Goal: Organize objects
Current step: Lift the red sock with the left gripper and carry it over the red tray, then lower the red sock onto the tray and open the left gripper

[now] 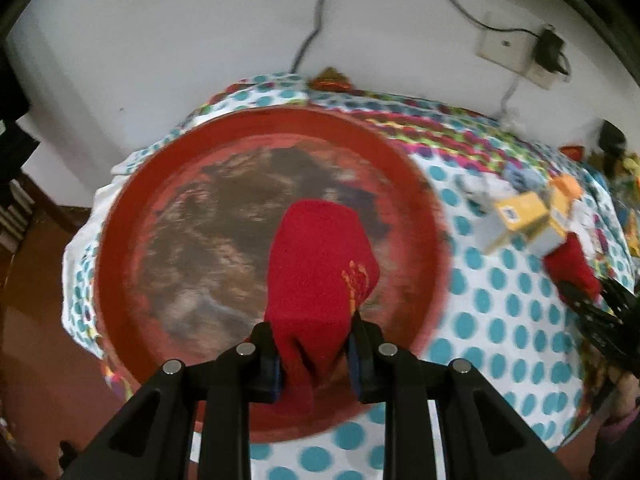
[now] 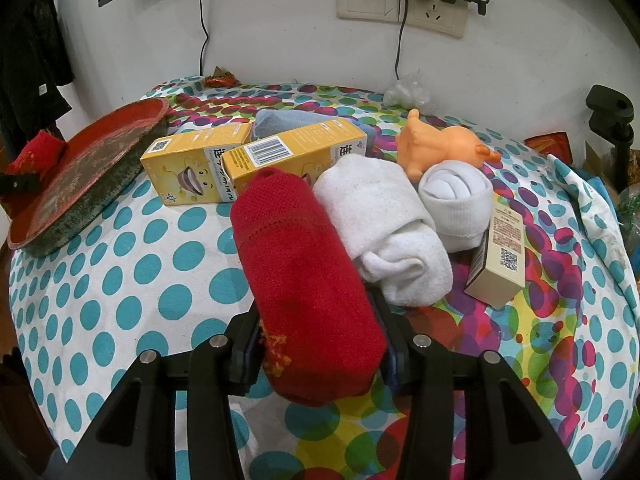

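The left claw [image 1: 316,354] was squeezed tight on a red sock [image 1: 316,264], which hung from it over the middle of the big red tray [image 1: 120,240]. The tray filled the middle of the left view, so the sock looked ready to be dropped there, likely because the tray was the place to gather things. In the right view, the same tray [image 2: 86,172] sat at the far left, with the left claw [image 2: 18,184] and its sock [image 2: 38,152] above its rim. The right claw [image 2: 316,344] was at the bottom middle of its view, with another red sock [image 2: 304,276] between its pads. The pads sat against the sock's sides, so it seemed to hold the sock, but only softly, and the sock lay on the spotted cloth [image 2: 140,280] of the desk. Just beside it, to the right, lay a white sock [image 2: 384,224] and a rolled white sock [image 2: 456,196], touching each other. Behind them were two yellow boxes [image 2: 192,164], an orange toy [image 2: 440,148], and a blue-grey cloth [image 2: 288,120]. A pale box [image 2: 500,256] leaned at the right of the socks. These things were still in a heap, so most of the tidying seemed not yet done. The soft sock might sag or slip if the grip were loose.
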